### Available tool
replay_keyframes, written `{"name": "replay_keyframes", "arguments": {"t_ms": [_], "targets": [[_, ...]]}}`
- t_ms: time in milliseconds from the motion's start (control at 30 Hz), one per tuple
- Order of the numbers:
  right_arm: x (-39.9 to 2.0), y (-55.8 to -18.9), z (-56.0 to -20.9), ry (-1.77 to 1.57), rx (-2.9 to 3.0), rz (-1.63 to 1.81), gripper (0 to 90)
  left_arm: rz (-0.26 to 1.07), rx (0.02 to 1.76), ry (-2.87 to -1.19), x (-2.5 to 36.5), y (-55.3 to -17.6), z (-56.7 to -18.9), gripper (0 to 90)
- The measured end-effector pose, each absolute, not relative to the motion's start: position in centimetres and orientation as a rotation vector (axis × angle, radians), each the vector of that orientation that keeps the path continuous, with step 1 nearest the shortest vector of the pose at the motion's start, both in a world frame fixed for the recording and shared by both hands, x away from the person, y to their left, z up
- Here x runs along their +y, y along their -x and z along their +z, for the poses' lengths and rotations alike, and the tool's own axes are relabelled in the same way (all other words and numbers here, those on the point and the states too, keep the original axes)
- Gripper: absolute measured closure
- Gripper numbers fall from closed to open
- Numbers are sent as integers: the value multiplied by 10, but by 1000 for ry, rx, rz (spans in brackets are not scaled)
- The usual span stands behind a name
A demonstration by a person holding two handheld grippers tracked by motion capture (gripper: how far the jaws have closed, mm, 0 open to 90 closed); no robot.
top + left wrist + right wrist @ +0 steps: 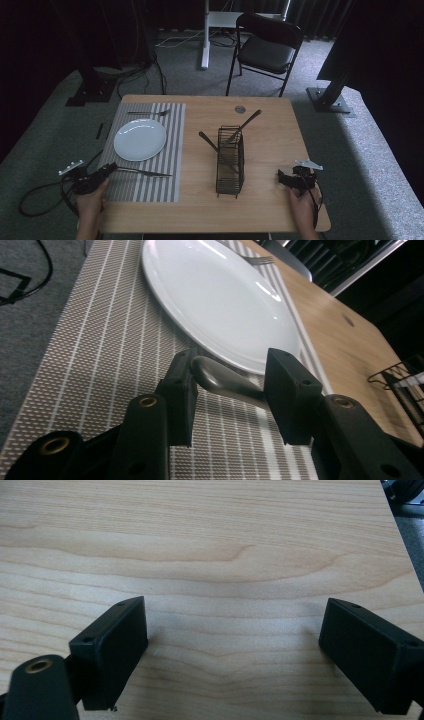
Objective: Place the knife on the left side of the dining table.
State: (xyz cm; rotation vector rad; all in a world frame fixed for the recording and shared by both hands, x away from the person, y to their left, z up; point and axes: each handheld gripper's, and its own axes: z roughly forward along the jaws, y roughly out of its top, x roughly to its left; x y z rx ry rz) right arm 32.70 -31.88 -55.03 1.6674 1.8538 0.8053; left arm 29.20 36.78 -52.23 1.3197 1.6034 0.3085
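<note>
Left gripper view: the left tool (pixel 227 395) has its jaws apart w/ a knife handle (pixel 227 381) lying between them on the striped placemat (pixel 100 365), just beside the white plate (pixel 220 300) — looks like either a just-placed piece or a grasp about to start, can't tell which. High view: the knife (pixel 145 172) lies near the plate w/ a fork (pixel 147 113) on its far side; next move prob calls for closing squarely or backing off w/o nudging the plate. Right tool (pixel 232 650) sits wide open over bare surface (pixel 225 540), well apart from the wire caddy (pixel 230 160) w/ more utensils
</note>
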Motion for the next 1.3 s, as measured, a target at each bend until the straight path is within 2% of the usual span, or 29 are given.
{"name": "replay_keyframes", "arguments": {"t_ms": [467,667,867,1300], "targets": [[-319,-327,-550,-1668,1854,805,115,278,1654,-1300,374,-296,-535,550],[-319,-327,-550,-1668,1854,805,115,337,1693,-1346,372,-300,-538,523],[-319,-327,-550,-1667,1854,805,115,344,1720,-1365,371,-301,-544,513],[-319,-327,-550,-1667,1854,805,115,514,1738,-1460,360,-294,-544,445]]}}
